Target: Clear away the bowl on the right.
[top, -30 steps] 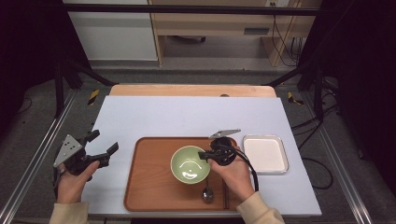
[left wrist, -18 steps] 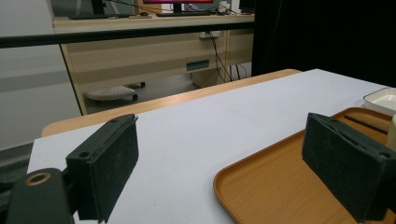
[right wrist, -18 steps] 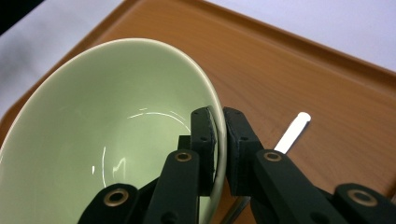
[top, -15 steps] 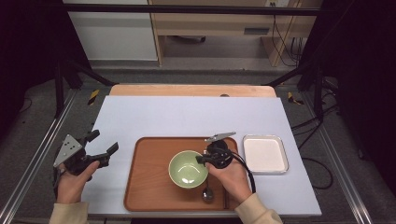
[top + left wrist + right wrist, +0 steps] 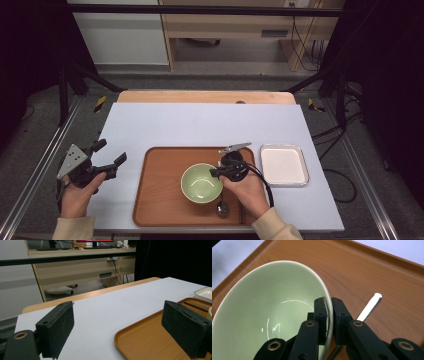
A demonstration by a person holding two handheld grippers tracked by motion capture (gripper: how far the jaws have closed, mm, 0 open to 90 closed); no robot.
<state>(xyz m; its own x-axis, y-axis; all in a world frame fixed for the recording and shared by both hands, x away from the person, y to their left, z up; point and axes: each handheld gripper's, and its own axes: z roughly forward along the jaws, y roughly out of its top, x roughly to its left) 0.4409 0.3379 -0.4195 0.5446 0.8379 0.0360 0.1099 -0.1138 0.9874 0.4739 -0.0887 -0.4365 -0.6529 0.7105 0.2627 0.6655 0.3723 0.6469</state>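
Centrally, a pale green bowl (image 5: pixel 201 183) sits on the wooden tray (image 5: pixel 160 200), toward the tray's right half and nearer its front edge. In the right gripper view the bowl (image 5: pixel 269 312) appears tilted, its empty glazed inside facing the camera, and its rim is pinched between the two black jaws: one jaw inside the bowl, the other outside against the wall. So the right tongs (image 5: pixel 328 315) are clamped on the bowl's rim, and in the high view the right tongs (image 5: pixel 216 172) meet the bowl at its right edge, with the person's right hand (image 5: pixel 247 187) behind them.

Just beside the bowl, a metal spoon (image 5: pixel 222 207) lies on the tray at its front right; its handle (image 5: pixel 369 306) shows past the jaws in the right gripper view. A thin dark stick-like item lies near the tray's far right corner, too small to identify.

Right of the tray, apart from it, a white square dish (image 5: pixel 284 165) rests on the light blue tabletop (image 5: pixel 200 125).

Well apart at the left edge of the tabletop, the left hand (image 5: pixel 77 192) holds the left tongs (image 5: pixel 112 152) with jaws spread wide and nothing between them. In the left gripper view the left tongs (image 5: pixel 120 327) frame bare tabletop and the tray's near-left corner (image 5: pixel 130 340).
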